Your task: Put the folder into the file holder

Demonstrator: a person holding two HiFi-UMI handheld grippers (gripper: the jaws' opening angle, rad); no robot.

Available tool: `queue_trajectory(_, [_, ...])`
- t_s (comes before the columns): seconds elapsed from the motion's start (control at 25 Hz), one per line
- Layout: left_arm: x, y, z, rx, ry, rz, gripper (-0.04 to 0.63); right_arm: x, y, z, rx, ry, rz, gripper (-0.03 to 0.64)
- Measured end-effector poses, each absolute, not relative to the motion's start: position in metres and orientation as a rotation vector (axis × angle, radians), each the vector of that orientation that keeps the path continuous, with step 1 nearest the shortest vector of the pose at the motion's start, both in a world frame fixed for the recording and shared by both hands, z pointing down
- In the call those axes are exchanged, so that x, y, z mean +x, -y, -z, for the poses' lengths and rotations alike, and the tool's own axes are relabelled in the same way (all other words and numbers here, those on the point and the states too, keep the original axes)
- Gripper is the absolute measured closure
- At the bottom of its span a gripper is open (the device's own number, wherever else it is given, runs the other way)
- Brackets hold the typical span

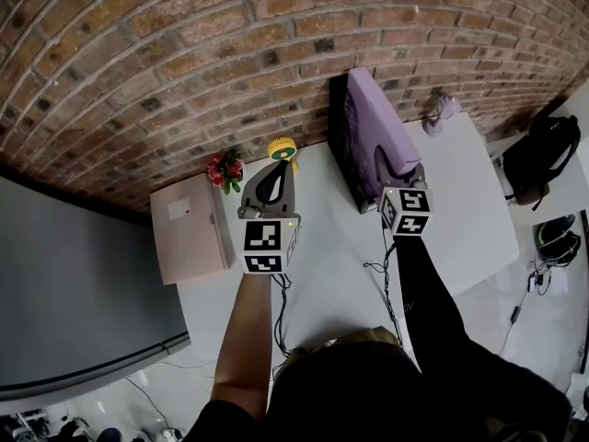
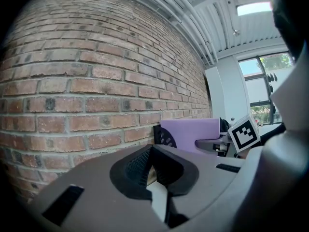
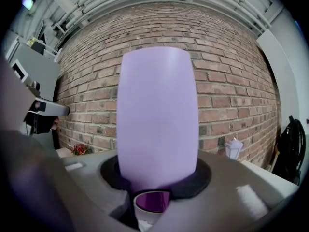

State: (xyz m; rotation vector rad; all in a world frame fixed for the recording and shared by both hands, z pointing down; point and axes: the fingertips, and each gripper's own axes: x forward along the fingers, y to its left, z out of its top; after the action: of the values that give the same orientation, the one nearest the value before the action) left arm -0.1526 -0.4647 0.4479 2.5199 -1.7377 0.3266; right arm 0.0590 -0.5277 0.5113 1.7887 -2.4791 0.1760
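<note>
Head view: the purple folder (image 1: pixel 373 122) stands on edge and leans at the far side of the white tabletop (image 1: pixel 322 247), right up against the black file holder (image 1: pixel 342 155) by the brick wall (image 1: pixel 184 63).
Right claw (image 3: pixel 155 190): it's clamped on the folder's near edge, and the right gripper view shows the purple sheet rising straight out from between the jaws.
Left claw (image 2: pixel 153 170): pressed together with nothing in it. It hangs over the tabletop to the left of the holder, well apart from both holder and folder.
Done so far: the folder is upright, gripped, and brought to the holder, so by my reading the hard part is behind us.
Left to do: settle the folder fully into a slot, then let go. The grip says that step isn't finished.
Seating: I can't call it. From above, the folder's bottom edge sits behind the holder's wall, so whether it is down inside or only resting at the mouth doesn't show.
Left gripper view: it offers only a side glimpse, with purple just right of the holder's perforated end. No slot is visible.
Right gripper view: the folder fills the middle and hides the holder completely.
Cut off: the person's head and arms cover the near tabletop.
</note>
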Motion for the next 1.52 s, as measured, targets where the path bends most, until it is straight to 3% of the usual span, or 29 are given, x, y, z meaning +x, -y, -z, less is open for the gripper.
queue_trajectory(0.36, [-0.153, 0.463, -0.447, 2.513, 1.745, -0.335, 0.586, 0.058, 0.528, -0.511, 1.770, 2.489, -0.208, 0.452])
queue_trajectory(0.48, [-0.151, 0.463, -0.447, 2.516, 1.741, -0.333, 0.586, 0.059, 0.530, -0.513, 1.771, 2.480, -0.213, 0.385])
queue_trajectory(0.64, [-0.151, 0.462, -0.448, 2.515, 1.735, -0.333, 0.586, 0.060, 0.530, -0.513, 1.768, 2.483, -0.217, 0.345])
queue_trajectory(1.52, [-0.142, 0.432, -0.436, 2.546, 1.707, -0.292, 0.586, 0.057, 0.491, -0.485, 1.787, 2.525, -0.173, 0.342])
